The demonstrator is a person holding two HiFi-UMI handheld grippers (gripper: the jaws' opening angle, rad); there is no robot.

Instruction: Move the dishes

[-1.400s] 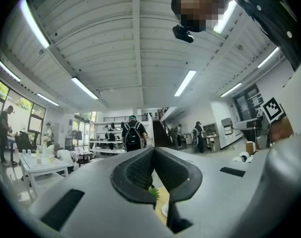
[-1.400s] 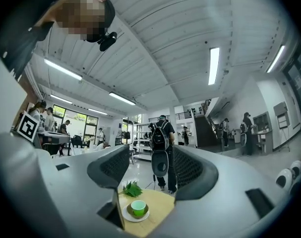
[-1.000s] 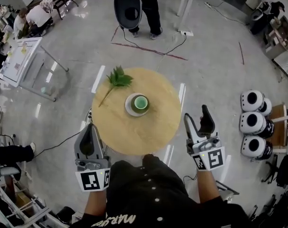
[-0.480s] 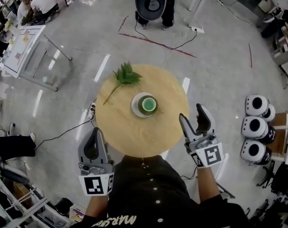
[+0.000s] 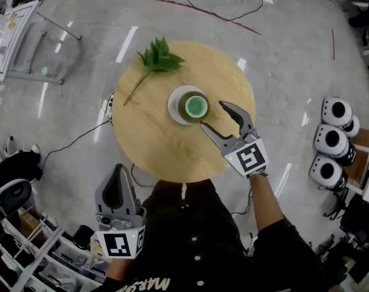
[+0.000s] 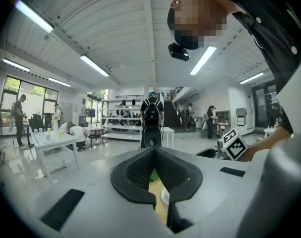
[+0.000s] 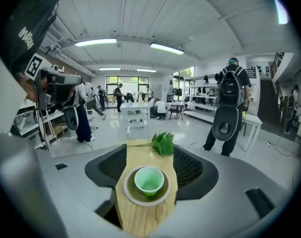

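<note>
A round wooden table carries a white saucer with a pale green cup on it. A green leaf sprig lies at the table's far side. My right gripper reaches over the table from the right, its fingertips just short of the saucer. It is open, its jaws have just been opening, and nothing is between them. In the right gripper view the cup and saucer sit straight ahead of the gripper. My left gripper hangs off the table's near left edge, shut and empty.
Three white domed units stand on the floor at the right. A glass-topped table is at the far left, shelving at the near left. Cables run across the floor. A person with a backpack stands beyond the table.
My right gripper has swung in from beside the table's right edge to over the tabletop, close to the saucer, with its jaws spread wider. My left gripper has dropped back and lower.
</note>
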